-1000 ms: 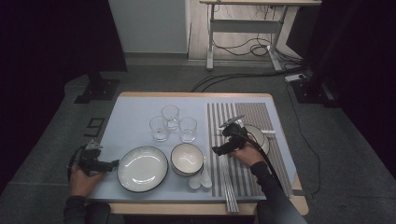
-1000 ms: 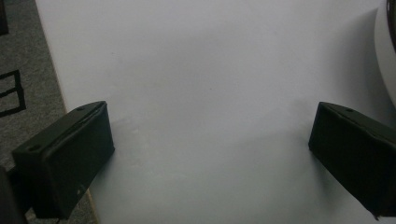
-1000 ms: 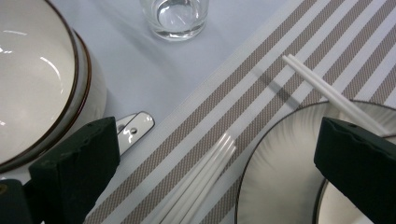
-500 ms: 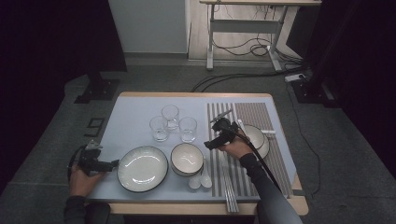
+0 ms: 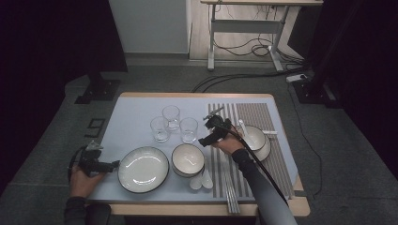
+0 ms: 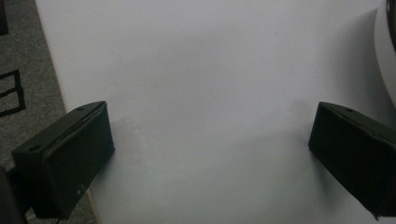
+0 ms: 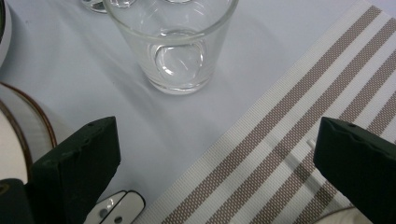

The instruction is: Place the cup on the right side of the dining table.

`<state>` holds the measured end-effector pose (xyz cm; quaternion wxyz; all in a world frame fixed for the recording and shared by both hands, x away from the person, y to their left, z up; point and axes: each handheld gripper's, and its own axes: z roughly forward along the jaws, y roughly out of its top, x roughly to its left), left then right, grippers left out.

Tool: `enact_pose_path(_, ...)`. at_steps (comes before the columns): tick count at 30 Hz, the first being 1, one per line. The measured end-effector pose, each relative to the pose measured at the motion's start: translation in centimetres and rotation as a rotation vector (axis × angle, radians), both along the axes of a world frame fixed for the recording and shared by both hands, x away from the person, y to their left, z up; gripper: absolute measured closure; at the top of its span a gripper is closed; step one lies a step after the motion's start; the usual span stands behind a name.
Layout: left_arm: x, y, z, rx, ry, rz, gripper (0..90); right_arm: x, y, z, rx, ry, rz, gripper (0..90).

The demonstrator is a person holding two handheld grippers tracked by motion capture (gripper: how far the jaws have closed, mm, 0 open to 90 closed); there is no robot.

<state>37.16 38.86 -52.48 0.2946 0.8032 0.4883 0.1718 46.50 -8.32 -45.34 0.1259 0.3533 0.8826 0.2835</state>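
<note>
Three clear glasses stand in a cluster mid-table; the nearest one [image 5: 189, 129] [image 7: 173, 44] is just left of my right gripper [image 5: 204, 140] [image 7: 215, 172]. That gripper is open, with nothing between its jaws, and hovers over the left edge of the striped placemat [image 5: 263, 117] [image 7: 299, 116]. Below the glasses sit a white plate [image 5: 143, 168] and a white bowl [image 5: 187, 158]. My left gripper [image 5: 112, 165] [image 6: 210, 158] rests open at the table's front left, jaws pointing at the plate's rim [image 6: 390, 60], over bare tabletop.
Stacked bowls [image 5: 256, 139] with a white spoon sit on the placemat under the right forearm. Two white spoons [image 5: 202, 179] lie in front of the bowl, and chopsticks [image 5: 231, 192] lie on the mat near the front edge. The table edge [image 6: 51, 93] is beside the left jaw.
My right gripper has moved left and slightly forward, from over the stacked bowls to the placemat's left edge near the glass. The left gripper has stayed put.
</note>
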Motion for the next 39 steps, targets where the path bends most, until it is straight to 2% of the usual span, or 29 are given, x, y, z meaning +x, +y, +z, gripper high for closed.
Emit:
enact_pose_path(17,0.0,0.0,0.0,0.0,0.0,-0.001,0.0,2.0,3.0,-0.6,-0.018,0.012,0.018,0.5)
enact_pose_path(22,0.0,0.0,0.0,0.0,0.0,0.0,0.0,2.5,3.6,-0.7,-0.002,0.019,0.022,0.5)
enact_pose_path(39,0.0,0.0,0.0,0.0,0.0,0.0,0.0,3.8,5.3,-1.2,0.006,0.02,0.028,2.1)
